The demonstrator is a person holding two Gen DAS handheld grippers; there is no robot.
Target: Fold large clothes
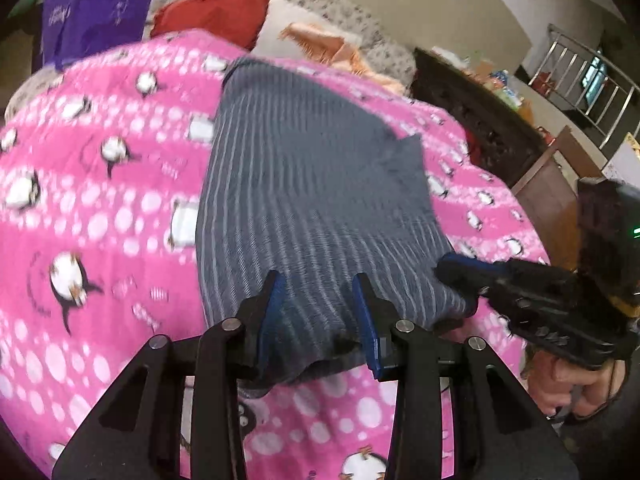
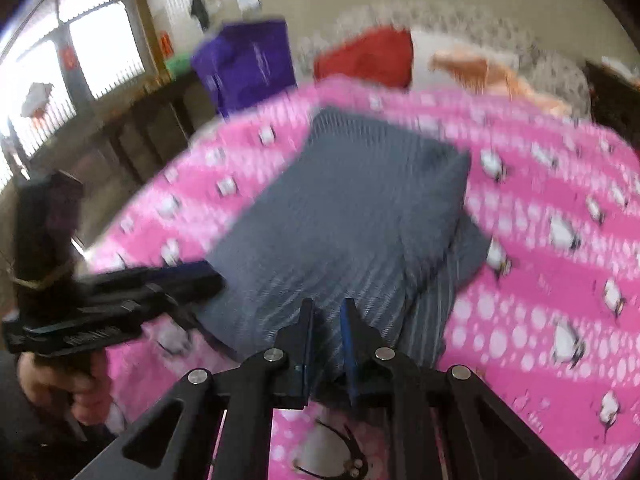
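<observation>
Pink blanket [image 1: 100,208] bears striped garment [image 1: 304,184], both claws gripping.

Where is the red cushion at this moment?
The red cushion lies at the far end, beyond the pink blanket, between the purple bag on its left and a white pillow on its right.

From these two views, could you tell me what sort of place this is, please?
Most likely a bedroom in a home: a bed under a pink blanket with a striped grey garment laid on it, a red pillow at its far end, and a barred window in the wall beside it.
</observation>
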